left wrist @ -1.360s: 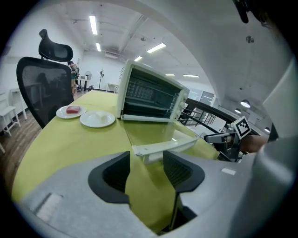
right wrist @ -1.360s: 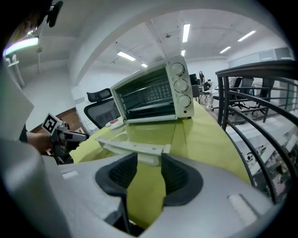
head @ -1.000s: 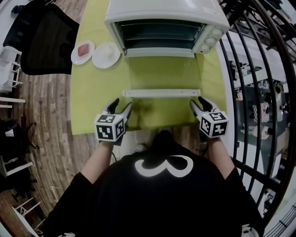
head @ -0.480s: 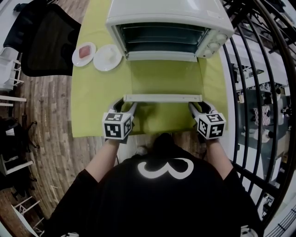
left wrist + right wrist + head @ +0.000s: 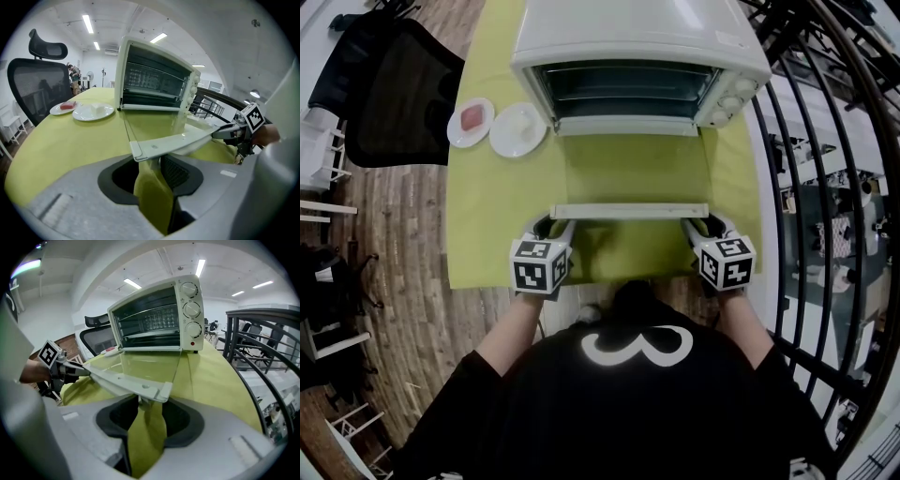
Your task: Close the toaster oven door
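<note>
Jaws on the left gripper [image 5: 152, 161] and the right gripper [image 5: 147, 404] have just been closing, the left pair further than the right. Both pairs stand parted, each straddling one end of the white door handle [image 5: 628, 211] without visibly pinching it. Their target, the toaster oven door [image 5: 633, 169], lies fully open and flat. It stretches from the handle between the jaws to its hinge at the toaster oven [image 5: 637, 28] straight beyond them, over a yellow-green tablecloth [image 5: 487, 216] that shows through the gap below each pair. Trouble from here would likely start with the grip. Each pair sits at the very tip of the bar, so a bite landing too far outboard could slide off as the door swings up and let it drop back. Cloth directly under the jaws could get caught in the pinch and drag along. Uneven lifting by the two hands might twist the door on its hinge, and a hard final push could shove the oven away across the cloth. Two plates [image 5: 501, 141], well beyond and outboard of the left jaws, look clear of the door's arc.
</note>
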Action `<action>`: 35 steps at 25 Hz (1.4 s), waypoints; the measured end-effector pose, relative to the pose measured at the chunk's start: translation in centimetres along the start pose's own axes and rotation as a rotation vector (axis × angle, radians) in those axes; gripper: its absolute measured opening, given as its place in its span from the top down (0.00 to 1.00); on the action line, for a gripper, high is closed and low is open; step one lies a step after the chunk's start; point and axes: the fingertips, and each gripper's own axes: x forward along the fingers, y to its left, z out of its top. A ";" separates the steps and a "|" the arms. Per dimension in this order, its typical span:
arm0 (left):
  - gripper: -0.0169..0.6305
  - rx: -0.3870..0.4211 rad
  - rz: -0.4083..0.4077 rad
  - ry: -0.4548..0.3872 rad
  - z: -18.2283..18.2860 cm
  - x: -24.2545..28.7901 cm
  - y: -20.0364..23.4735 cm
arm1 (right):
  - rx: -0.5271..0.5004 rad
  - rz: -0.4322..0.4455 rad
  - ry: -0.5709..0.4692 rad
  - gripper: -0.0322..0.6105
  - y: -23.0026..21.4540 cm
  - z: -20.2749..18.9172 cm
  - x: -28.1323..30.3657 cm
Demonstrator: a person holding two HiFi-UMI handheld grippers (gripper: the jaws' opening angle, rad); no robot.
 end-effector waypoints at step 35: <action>0.78 -0.009 0.032 -0.107 6.5 -3.9 -0.8 | -0.026 0.084 -0.074 0.78 1.3 6.0 -4.5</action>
